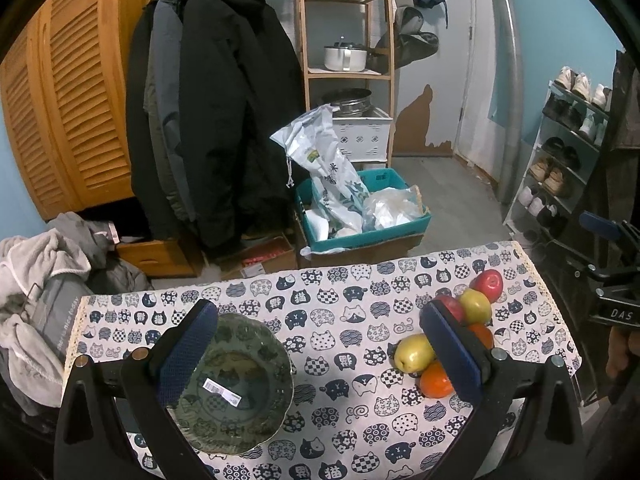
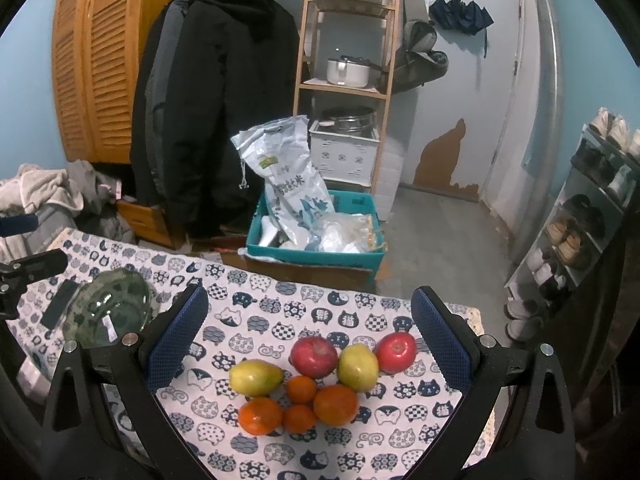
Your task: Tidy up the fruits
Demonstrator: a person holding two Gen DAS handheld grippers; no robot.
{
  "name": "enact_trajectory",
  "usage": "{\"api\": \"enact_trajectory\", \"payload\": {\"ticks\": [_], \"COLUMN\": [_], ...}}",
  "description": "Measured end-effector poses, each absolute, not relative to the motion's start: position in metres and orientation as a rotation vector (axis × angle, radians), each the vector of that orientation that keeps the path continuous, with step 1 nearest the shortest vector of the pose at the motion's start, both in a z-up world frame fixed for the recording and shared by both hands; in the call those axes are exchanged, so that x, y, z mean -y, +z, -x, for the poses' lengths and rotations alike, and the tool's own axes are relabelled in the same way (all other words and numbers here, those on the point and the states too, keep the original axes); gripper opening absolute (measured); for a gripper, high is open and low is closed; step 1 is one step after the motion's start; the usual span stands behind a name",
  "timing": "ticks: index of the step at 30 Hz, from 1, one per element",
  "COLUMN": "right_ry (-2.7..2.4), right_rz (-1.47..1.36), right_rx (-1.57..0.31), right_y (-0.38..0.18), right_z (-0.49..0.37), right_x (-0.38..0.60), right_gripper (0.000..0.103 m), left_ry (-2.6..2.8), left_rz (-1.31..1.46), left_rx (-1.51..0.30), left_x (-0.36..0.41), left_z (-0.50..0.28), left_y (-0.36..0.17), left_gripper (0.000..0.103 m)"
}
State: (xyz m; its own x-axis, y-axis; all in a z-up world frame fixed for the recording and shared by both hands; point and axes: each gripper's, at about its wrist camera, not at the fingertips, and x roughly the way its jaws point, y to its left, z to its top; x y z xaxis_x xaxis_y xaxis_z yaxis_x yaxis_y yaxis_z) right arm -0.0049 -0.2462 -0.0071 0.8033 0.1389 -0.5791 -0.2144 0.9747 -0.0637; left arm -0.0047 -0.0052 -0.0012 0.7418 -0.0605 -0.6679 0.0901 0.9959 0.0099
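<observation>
The left hand-held gripper (image 1: pixel 316 344) is hanging wide apart over the empty bowl (image 1: pixel 236 384), readying a destination; the right hand-held gripper (image 2: pixel 308 340) is spreading empty around the fruit (image 2: pixel 316 380) clustered on the worktop (image 2: pixel 248 304).

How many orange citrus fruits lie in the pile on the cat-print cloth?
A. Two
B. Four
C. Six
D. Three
B: the right wrist view shows four orange citrus fruits clustered at the near side of the pile, in front of two red apples and two yellow-green fruits.
</observation>
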Motion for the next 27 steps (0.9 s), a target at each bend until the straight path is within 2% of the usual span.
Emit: {"api": "enact_trajectory", "payload": {"ticks": [27], "right_ry": [0.189], "right_rz": [0.127], "right_rx": [-0.607], "right_y": [-0.0071], "right_z": [0.0072], "right_x": [0.2464], "right_gripper": [0.100], "left_ry": [-0.100], "left_rz": [-0.042], "left_rx": [-0.733], "left_x": [0.0130], "left_z": [0.0069], "left_y": [-0.0031], "left_gripper": [0.103]}}
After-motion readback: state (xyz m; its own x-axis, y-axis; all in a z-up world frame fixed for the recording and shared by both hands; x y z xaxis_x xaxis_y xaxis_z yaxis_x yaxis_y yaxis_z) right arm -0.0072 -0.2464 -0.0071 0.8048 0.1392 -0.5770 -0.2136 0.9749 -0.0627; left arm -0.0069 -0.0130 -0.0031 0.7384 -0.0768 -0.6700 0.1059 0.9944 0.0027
